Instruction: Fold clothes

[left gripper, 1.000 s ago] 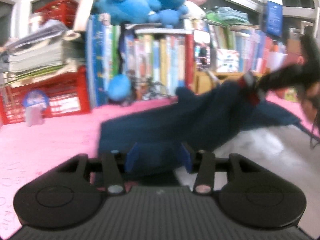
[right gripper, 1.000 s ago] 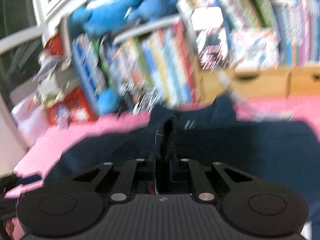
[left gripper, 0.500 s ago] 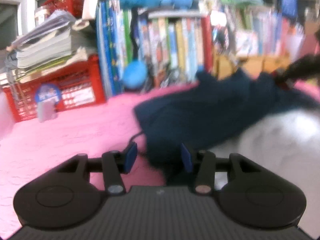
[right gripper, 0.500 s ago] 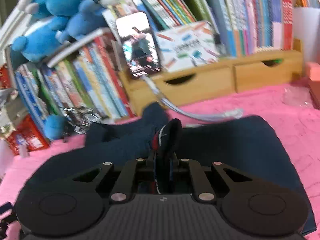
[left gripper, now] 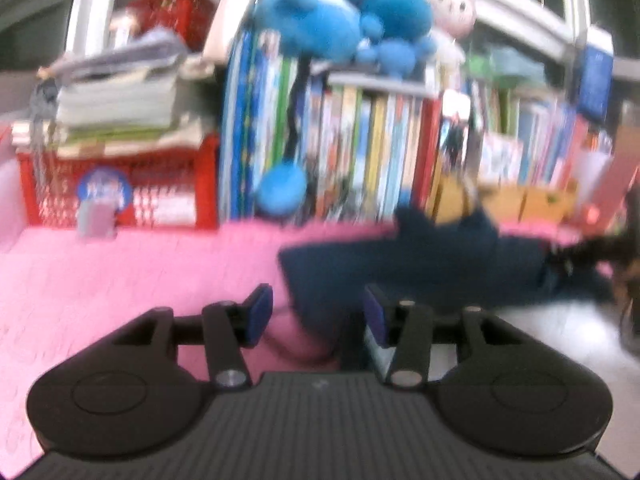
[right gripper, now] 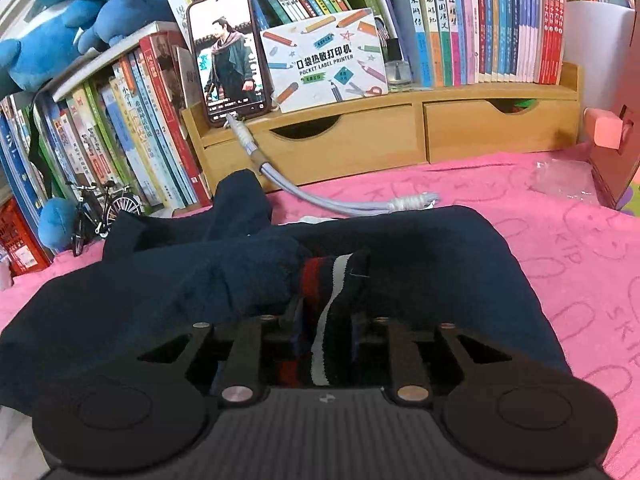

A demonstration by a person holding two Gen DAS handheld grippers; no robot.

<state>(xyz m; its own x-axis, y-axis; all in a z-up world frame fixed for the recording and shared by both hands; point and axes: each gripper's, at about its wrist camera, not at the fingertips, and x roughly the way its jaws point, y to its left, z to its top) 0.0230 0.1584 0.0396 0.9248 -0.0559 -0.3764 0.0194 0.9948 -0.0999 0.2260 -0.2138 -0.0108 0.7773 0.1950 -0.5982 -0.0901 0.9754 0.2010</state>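
A navy blue garment [right gripper: 420, 264] lies on the pink mat [right gripper: 580, 248]; its sleeve is folded across the body. My right gripper [right gripper: 324, 316] is low over it, shut on the red, white and navy striped cuff [right gripper: 324, 280]. In the blurred left wrist view the garment [left gripper: 420, 268] lies ahead and to the right. My left gripper [left gripper: 316, 312] is open, its blue pads [left gripper: 260, 308] apart, with the garment's near corner between them but not pinched. The right gripper shows dimly at the far right [left gripper: 592, 252].
Rows of books [right gripper: 480, 20], a wooden drawer shelf [right gripper: 400, 140], a phone [right gripper: 228, 52] with its cable [right gripper: 320, 200] and blue plush toys [left gripper: 340, 20] stand along the back. A red crate [left gripper: 120, 192] stands back left. A pink box [right gripper: 612, 152] is at right.
My left gripper has let go of the garment and pulled back to the left, jaws open. My right gripper has carried the cuff down onto the garment's body, folding the sleeve across.
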